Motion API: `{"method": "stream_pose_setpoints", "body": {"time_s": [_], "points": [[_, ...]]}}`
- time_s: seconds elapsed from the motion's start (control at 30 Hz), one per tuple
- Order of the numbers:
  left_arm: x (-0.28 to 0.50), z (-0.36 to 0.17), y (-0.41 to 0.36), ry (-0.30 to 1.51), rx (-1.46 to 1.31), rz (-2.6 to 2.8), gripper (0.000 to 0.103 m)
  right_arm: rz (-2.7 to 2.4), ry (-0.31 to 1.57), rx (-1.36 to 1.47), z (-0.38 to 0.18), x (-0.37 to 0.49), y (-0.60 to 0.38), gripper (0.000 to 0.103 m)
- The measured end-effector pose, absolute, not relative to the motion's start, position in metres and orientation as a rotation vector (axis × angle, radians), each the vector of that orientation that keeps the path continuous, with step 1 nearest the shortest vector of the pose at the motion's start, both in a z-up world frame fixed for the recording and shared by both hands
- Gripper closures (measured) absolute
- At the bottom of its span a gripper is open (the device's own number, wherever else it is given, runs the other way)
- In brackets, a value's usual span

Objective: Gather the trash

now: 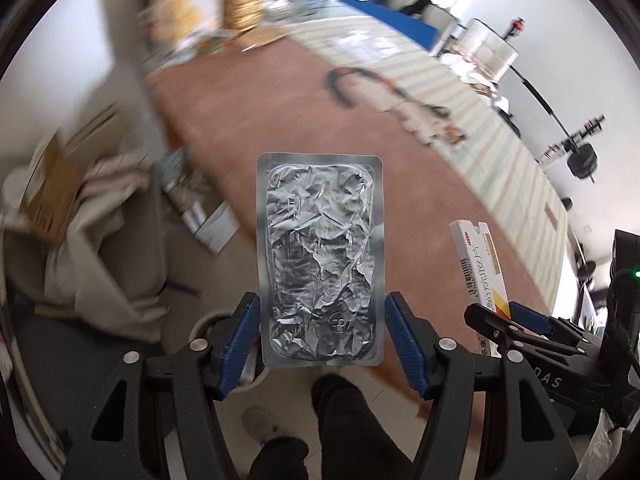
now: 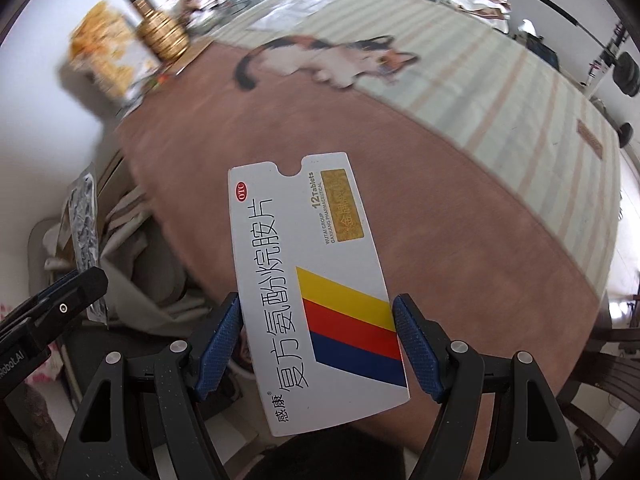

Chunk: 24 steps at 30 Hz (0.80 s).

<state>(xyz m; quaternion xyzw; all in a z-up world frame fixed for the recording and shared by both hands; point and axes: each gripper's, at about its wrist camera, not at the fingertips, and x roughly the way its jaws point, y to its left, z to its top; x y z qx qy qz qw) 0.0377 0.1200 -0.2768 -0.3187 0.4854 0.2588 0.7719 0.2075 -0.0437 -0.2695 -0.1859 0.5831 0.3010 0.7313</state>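
Note:
My left gripper (image 1: 322, 340) is shut on a crumpled silver foil blister pack (image 1: 321, 256), held upright between the blue pads above the floor beside the table. My right gripper (image 2: 318, 344) is shut on a white medicine box (image 2: 316, 296) with yellow, red and blue stripes and black Chinese lettering. The box also shows in the left wrist view (image 1: 480, 268) at the right, and the blister pack shows edge-on in the right wrist view (image 2: 84, 232) at the left. The two grippers are side by side, close together.
A brown table (image 2: 400, 216) with a striped cloth and a cat picture (image 2: 328, 60) lies ahead. A patterned box (image 2: 108, 56) and a gold-coloured jar (image 2: 162, 30) stand at its far end. A bin lined with a beige bag (image 1: 104, 256) holding cardboard stands at the left.

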Motion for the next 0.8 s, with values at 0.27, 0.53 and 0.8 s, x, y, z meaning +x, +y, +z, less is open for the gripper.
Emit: {"method": "stream_pose_setpoints", "body": {"time_s": [0.27, 0.53, 0.8], "points": [[-0.085, -0.417, 0.158, 1.138, -0.954, 0.636, 0.042, 0.76, 1.407, -0.554, -0.386, 0.085, -0.003, 0.026], [-0.129, -0.647, 0.186, 1.22, -1.227, 0.644, 0.041, 0.75, 1.504, -0.696, -0.605, 0.049, 0.031, 0.026], [-0.144, -0.772, 0.199, 1.216, -1.32, 0.712, 0.025, 0.811, 1.585, -0.695, -0.762, 0.048, 0.054, 0.025]]}}
